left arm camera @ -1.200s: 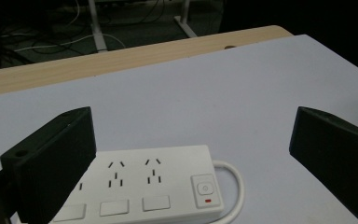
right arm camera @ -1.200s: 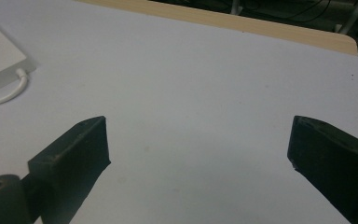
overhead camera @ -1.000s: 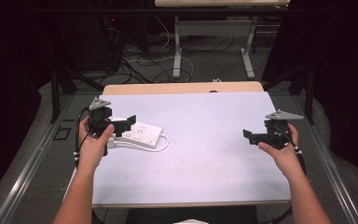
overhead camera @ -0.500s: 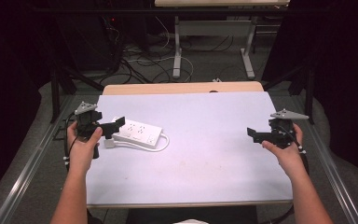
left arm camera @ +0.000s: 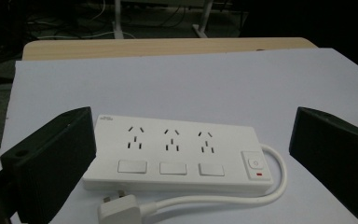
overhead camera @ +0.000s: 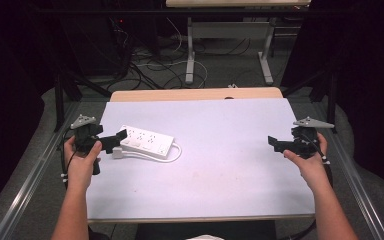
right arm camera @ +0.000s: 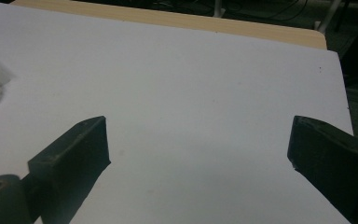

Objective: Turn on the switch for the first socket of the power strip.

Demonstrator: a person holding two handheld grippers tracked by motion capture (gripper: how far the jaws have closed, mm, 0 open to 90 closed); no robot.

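Note:
A white three-socket power strip point(overhead camera: 147, 142) lies flat on the left part of the white table point(overhead camera: 220, 170). Its cord loops round the right end to a white plug point(overhead camera: 117, 154) at its front left corner. My left gripper point(overhead camera: 116, 141) is held at the table's left edge, open, with its jaws pointing at the strip's left end. The left gripper view has the power strip point(left arm camera: 177, 154) and plug point(left arm camera: 119, 207) just ahead between the wide-apart jaws, untouched. My right gripper point(overhead camera: 274, 143) hovers open near the right edge; its jaws frame bare table point(right arm camera: 200, 93).
A strip of bare wood point(overhead camera: 195, 94) runs along the table's far edge. Beyond it, on the floor, are loose cables point(overhead camera: 155, 65) and the legs of another desk point(overhead camera: 191, 55). Metal rails point(overhead camera: 25, 185) flank the table on both sides.
My left gripper has drawn back leftward from over the power strip to the table's left edge. The right gripper has drifted slightly to the right. The strip has not moved.

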